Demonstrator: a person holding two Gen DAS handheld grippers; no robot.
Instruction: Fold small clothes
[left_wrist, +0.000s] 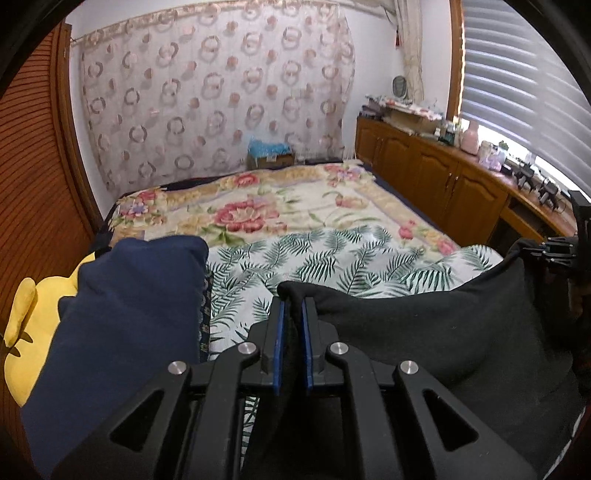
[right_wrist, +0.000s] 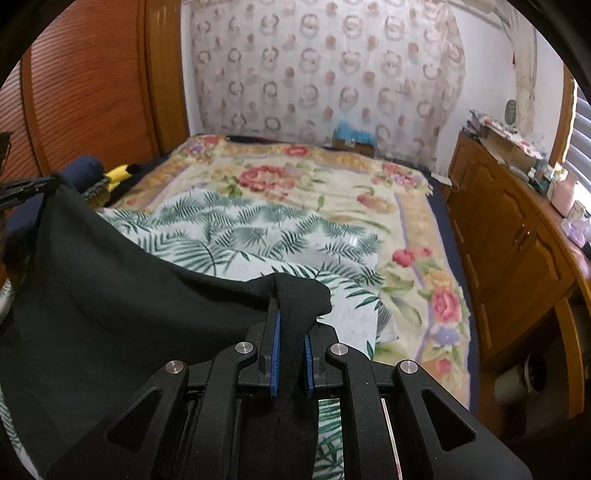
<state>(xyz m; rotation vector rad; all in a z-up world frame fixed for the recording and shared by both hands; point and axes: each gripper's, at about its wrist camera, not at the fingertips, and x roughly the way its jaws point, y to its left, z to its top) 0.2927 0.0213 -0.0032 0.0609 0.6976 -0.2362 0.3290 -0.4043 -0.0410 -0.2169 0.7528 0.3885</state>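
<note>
A black garment hangs stretched between my two grippers above the bed. My left gripper is shut on one corner of it, the cloth pinched between the blue pads. My right gripper is shut on the other corner, and it also shows at the right edge of the left wrist view. The black garment sags in a curve toward the left in the right wrist view, where the left gripper holds its far end. The garment's lower part is hidden below the grippers.
A leaf-print sheet lies on the floral bedspread under the garment. A navy cloth and a yellow plush toy sit at the left. Wooden cabinets with clutter run along the right, a wooden headboard at the left.
</note>
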